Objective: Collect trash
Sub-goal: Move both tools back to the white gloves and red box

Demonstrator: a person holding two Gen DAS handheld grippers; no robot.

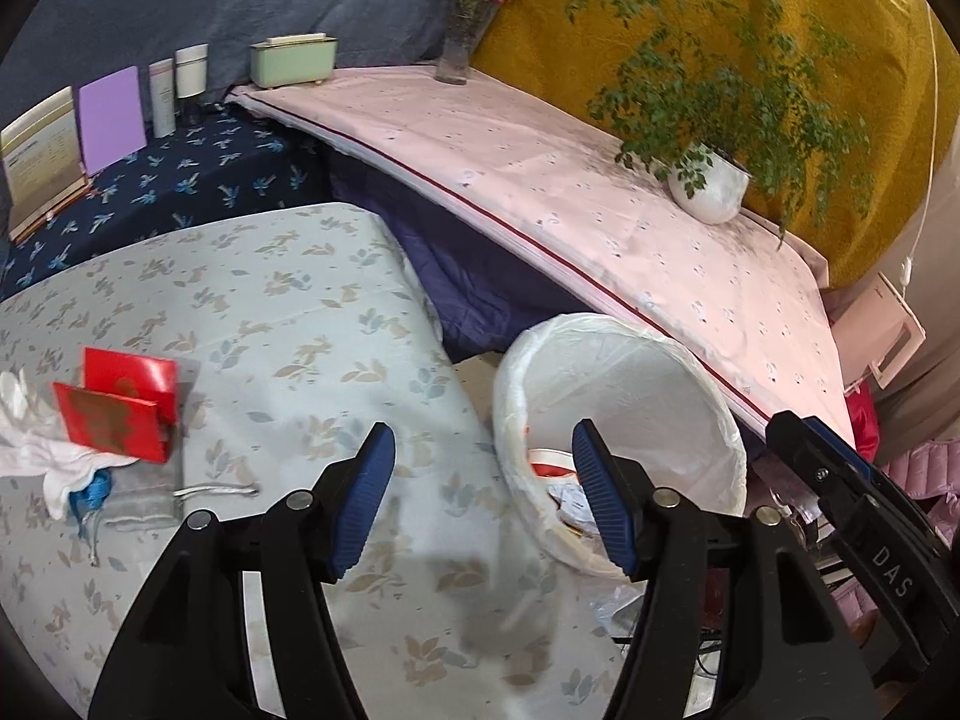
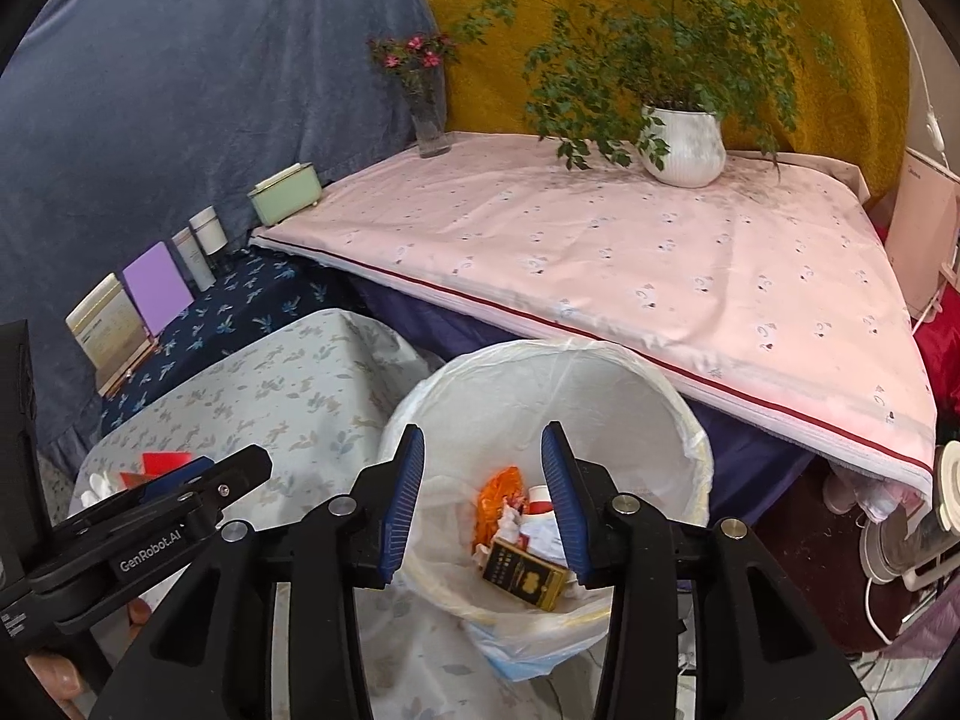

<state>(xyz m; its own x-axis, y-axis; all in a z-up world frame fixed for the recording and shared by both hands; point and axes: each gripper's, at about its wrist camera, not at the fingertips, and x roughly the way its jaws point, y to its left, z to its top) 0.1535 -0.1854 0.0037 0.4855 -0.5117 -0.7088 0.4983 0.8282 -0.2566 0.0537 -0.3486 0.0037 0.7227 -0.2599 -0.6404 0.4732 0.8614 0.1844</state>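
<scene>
1. The left gripper (image 1: 483,501) hung over the edge of the bench (image 1: 288,276) draped in a pale leaf-print cloth, its fingers apart with nothing between them.
2. The right gripper (image 2: 483,504) was poised above the trash bin (image 2: 624,378), its fingers also apart and empty.
3. The bin, lined with a white bag, stood just beside the bench, between it and a second surface under a pink sheet (image 2: 630,252).
4. Inside the bin lay an orange wrapper (image 2: 498,489), crumpled white paper (image 2: 507,525) and a dark box with gold print (image 2: 525,576).
5. On the bench, well apart from the bin, red envelopes (image 1: 120,414) rested against a white glove (image 1: 30,438), with a grey drawstring pouch (image 1: 144,492) just in front of them.
6. At the back of the pink sheet stood a potted plant (image 1: 711,186) in a white pot and a glass vase of pink flowers (image 1: 459,42).
7. A mint-green box (image 1: 294,63) stood at the far corner of the sheet, near the left edge.
8. On a navy-print cloth beyond the bench leaned a purple card (image 1: 113,117), a beige booklet (image 1: 42,156) and two pale bottles (image 1: 180,87).
</scene>
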